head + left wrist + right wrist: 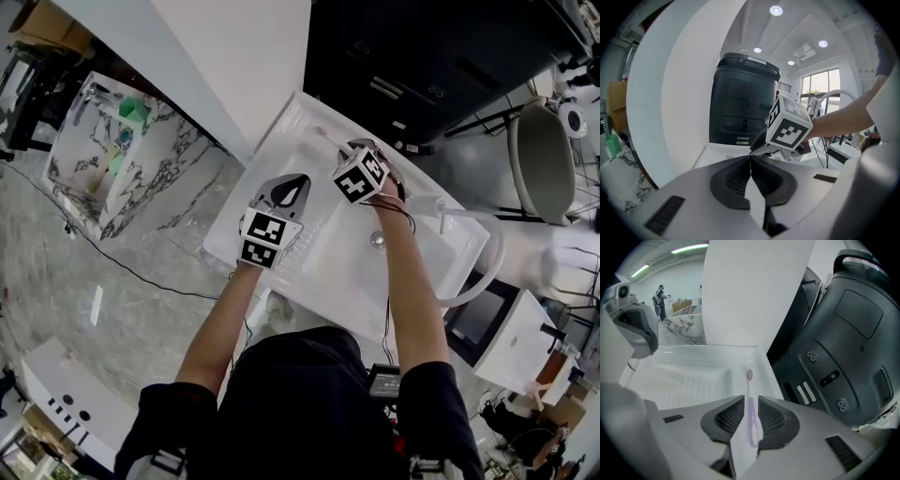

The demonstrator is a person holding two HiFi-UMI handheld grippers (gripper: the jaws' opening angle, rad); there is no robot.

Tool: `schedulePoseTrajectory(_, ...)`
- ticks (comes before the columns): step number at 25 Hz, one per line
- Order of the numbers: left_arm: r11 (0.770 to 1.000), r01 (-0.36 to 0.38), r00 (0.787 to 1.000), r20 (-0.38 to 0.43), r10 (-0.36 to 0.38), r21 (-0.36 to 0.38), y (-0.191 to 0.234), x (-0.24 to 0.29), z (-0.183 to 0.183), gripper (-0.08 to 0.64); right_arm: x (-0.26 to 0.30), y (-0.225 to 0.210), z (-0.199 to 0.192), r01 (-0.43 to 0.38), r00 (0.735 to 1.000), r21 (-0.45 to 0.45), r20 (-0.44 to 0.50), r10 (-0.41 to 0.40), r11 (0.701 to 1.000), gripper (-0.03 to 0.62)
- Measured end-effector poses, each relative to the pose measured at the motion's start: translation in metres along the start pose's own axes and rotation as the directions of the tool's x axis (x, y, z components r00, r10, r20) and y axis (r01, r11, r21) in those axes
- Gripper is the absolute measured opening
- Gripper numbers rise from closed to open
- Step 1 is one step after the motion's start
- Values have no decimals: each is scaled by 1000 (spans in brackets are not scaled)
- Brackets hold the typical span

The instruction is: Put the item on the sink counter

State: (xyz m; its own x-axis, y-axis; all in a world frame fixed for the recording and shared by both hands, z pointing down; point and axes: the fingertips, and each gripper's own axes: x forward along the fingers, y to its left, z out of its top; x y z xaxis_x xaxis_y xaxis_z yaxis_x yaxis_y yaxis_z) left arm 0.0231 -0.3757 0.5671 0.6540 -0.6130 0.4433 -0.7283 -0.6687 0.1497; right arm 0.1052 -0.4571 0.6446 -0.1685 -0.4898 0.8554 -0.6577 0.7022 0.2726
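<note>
A purple toothbrush (750, 411) lies on the far rim of the white sink counter (281, 131), head pointing away from me. My right gripper (750, 416) stands open astride it, a thin gap showing on each side of the handle. In the head view that gripper (349, 147) is over the sink's far edge, and the brush (325, 135) pokes out beyond it. My left gripper (750, 158) is shut with nothing between its pads. It hovers over the counter's left side (300, 181), a little left of the right one, whose marker cube (790, 126) fills its view.
The basin's drain (377, 239) and a white faucet (441, 216) sit to the right. A black unit (422, 56) stands just behind the counter. A white wall panel (234, 56) rises at the back left, with a marble counter (141, 169) beyond it.
</note>
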Motion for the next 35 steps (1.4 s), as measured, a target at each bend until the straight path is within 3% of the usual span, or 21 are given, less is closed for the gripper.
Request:
schedulePoseTrajectory(9,999,0,999,38,1,-33,-7,-26,14,14,-53,11,13,20,992,130,120,-36,991,57)
schedulePoseTrajectory(18,1000,16,996,88,-14,-21,-27,-70,32,14,-125,32,19,26,951,307,286,-118,951,38)
schedulePoseTrajectory(26,1000,23,992,128,-24,12,-50,-110,45,14,-208,47,27,-19,875,451,439,-203,892,35)
schedulePoseTrajectory(35,997,53,979,195,-64,61,-94,-168,62,14,-295,92,24,-80,784,519,560,-267,851,35)
